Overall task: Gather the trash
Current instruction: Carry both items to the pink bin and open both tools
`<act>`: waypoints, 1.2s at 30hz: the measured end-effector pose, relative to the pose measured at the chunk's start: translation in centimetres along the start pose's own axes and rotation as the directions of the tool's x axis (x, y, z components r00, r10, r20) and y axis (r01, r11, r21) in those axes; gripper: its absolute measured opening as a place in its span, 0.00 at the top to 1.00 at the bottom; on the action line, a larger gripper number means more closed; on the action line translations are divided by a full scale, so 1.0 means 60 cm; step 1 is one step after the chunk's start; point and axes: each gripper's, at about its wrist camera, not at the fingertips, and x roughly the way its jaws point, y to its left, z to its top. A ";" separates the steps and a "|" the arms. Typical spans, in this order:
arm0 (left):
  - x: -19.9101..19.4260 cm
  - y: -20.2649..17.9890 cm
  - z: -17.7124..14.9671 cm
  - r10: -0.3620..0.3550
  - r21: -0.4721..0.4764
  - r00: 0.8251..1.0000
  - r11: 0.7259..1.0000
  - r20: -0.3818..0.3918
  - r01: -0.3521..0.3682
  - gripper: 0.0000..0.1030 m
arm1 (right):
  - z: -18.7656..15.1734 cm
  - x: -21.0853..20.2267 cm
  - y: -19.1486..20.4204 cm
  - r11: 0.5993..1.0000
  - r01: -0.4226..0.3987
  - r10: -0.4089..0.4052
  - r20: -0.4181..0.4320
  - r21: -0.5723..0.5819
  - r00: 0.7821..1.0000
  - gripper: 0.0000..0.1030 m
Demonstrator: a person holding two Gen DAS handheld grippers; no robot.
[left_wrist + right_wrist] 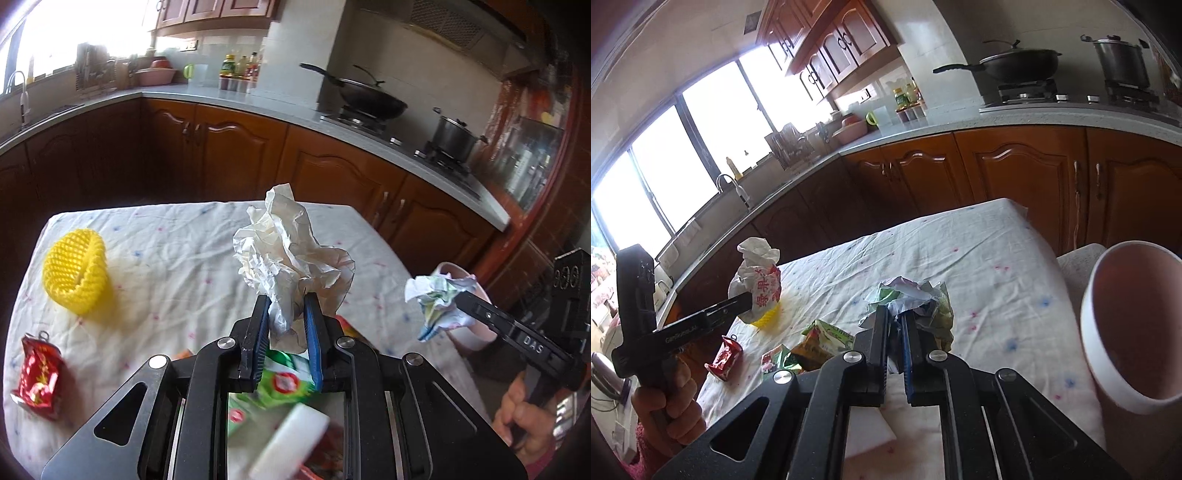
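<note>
My left gripper (286, 295) is shut on a crumpled white plastic bag (291, 247) and holds it above the table; it also shows in the right wrist view (755, 284) with red print. My right gripper (895, 314) is shut on a crumpled printed paper ball (912, 299), seen in the left wrist view (439, 295) beside the pink bin (476, 332). The bin (1126, 321) stands at the table's right edge, its mouth open. On the cloth lie a yellow foam net (75, 273), a crushed red can (37, 373) and green wrappers (820, 339).
The table (177, 251) has a white spotted cloth. A white foam block (291, 439) lies near its front edge. Wooden cabinets and a grey counter (229, 99) with a wok (369, 96) and a pot (456, 136) run behind.
</note>
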 end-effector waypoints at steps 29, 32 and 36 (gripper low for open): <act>0.018 -0.210 -0.069 -0.188 0.102 0.976 0.975 -0.108 0.199 0.83 | -0.042 -0.178 -0.123 0.987 0.129 -0.140 0.113 0.099 0.984 0.94; 0.029 -0.226 -0.067 -0.198 0.112 0.973 0.971 -0.121 0.212 0.83 | -0.043 -0.190 -0.138 0.982 0.147 -0.161 0.123 0.115 0.979 0.94; 0.044 -0.251 -0.063 -0.216 0.125 0.966 0.964 -0.143 0.234 0.83 | -0.043 -0.203 -0.162 0.976 0.171 -0.189 0.134 0.135 0.973 0.94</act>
